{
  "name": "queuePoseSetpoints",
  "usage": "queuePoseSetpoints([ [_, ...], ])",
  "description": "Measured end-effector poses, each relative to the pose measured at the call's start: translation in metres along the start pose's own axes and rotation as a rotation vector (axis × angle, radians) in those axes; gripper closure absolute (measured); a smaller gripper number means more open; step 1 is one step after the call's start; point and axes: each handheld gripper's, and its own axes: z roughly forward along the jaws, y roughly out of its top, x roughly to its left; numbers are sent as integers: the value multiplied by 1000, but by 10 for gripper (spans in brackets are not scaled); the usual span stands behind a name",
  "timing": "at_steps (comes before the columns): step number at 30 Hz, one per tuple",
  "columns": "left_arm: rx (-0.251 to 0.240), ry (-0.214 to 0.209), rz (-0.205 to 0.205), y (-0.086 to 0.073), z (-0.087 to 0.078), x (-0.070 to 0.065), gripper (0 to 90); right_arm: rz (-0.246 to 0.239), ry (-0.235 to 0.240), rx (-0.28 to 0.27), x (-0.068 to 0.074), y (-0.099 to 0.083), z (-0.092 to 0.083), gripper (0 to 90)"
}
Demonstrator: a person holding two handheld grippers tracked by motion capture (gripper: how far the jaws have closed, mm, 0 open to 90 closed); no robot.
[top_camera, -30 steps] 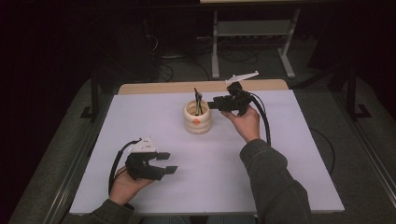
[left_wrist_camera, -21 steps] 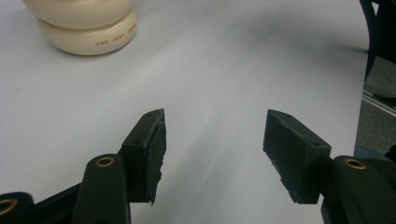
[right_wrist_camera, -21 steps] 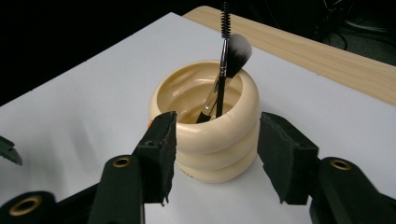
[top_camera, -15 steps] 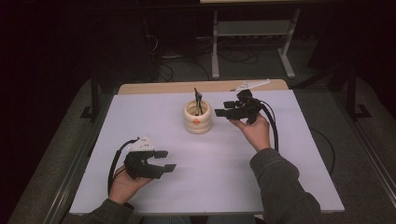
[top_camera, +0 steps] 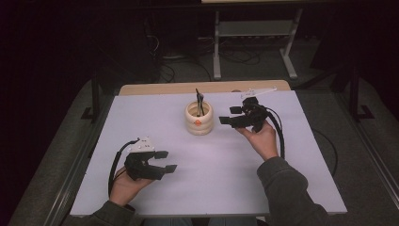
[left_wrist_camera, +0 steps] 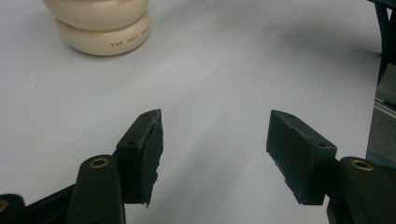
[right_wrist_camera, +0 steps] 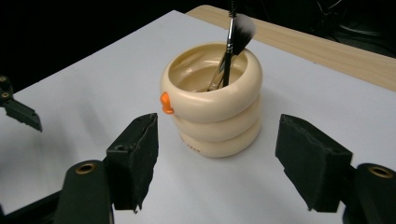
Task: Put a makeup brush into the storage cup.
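Right gripper (top_camera: 231,115) (jaws just opening, empty) beside brush holder (top_camera: 198,118).

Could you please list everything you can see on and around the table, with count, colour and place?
holder: one, cream, three stacked rings with a small orange knob, middle of the table towards the far edge.
makeup brush: one, dark handle, pale dark-tipped bristles, standing in the holder, bristles up.
table cover: one, white, over the tabletop.
tabletop: one, light wood, showing as a strip along the far edge.
metal stand: one, grey, on the floor beyond the table.
left gripper: one, black, near left of the table, jaws open, nothing between them.
right gripper: one, black, right of the holder, jaws just opened, nothing between them.
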Motion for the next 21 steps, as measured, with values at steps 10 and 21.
queuePoseSetpoints([
  [10,-6,12,5,0,0,1,350,7,23,-13,3,-17,-8,259],
  [21,-10,19,9,0,0,2,334,-17,-2,-8,7,-35,-19,236],
])
